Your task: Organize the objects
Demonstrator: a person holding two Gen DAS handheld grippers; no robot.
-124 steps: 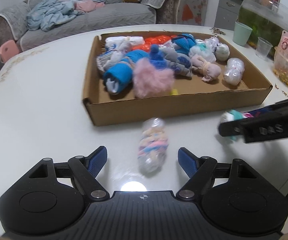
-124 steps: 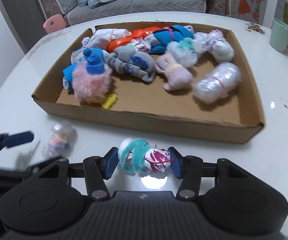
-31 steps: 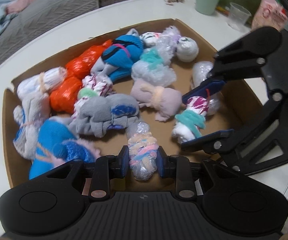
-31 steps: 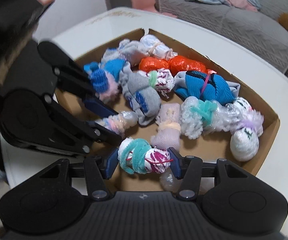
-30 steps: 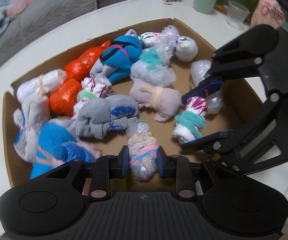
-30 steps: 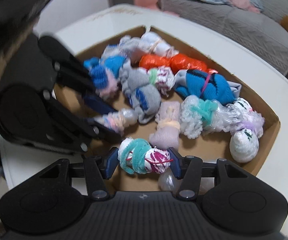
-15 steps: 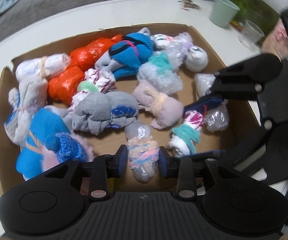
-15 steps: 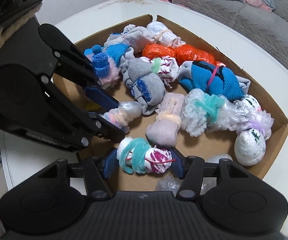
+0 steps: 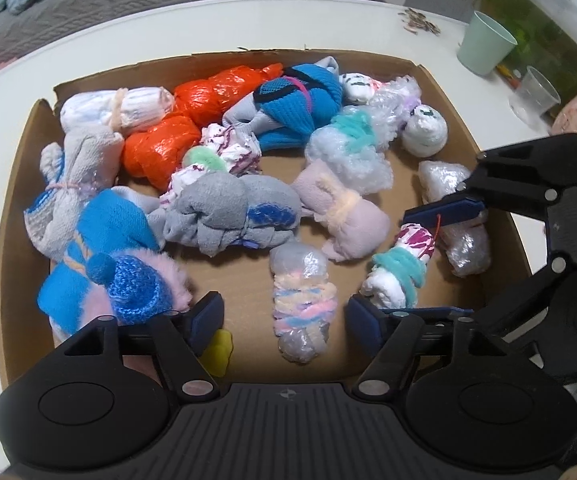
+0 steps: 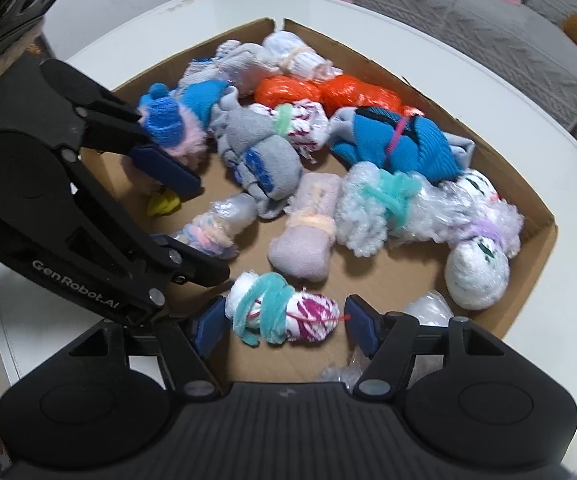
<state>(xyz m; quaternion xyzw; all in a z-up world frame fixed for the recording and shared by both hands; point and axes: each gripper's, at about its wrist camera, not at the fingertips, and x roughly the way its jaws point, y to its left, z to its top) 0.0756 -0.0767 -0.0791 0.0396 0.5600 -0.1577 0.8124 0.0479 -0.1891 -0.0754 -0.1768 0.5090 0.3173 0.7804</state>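
A shallow cardboard box (image 9: 12, 220) (image 10: 544, 248) on the white table holds several tied bundles of socks and plastic. My left gripper (image 9: 285, 316) (image 10: 210, 230) hangs over its near side, jaws opening. A plastic-wrapped bundle with pastel bands (image 9: 302, 300) (image 10: 212, 232) lies on the box floor between the pads, clear of both. To its right, my right gripper (image 10: 284, 326) (image 9: 404, 264) is also opening. The white and magenta bundle with a teal tie (image 10: 284, 314) (image 9: 400, 268) lies between its pads, with a small gap on each side.
Orange plastic bundles (image 9: 192, 120), a blue sock roll (image 9: 300, 108), a grey sock (image 9: 228, 212) and a pink roll (image 9: 344, 216) fill the box's far half. A mint cup (image 9: 486, 46), a clear cup (image 9: 534, 94) and a green tank (image 9: 540, 16) stand at the far right.
Both grippers' jaws have widened. The left has let go of the pastel bundle, which now lies on the box floor. The right pads have come off the teal-tied bundle.
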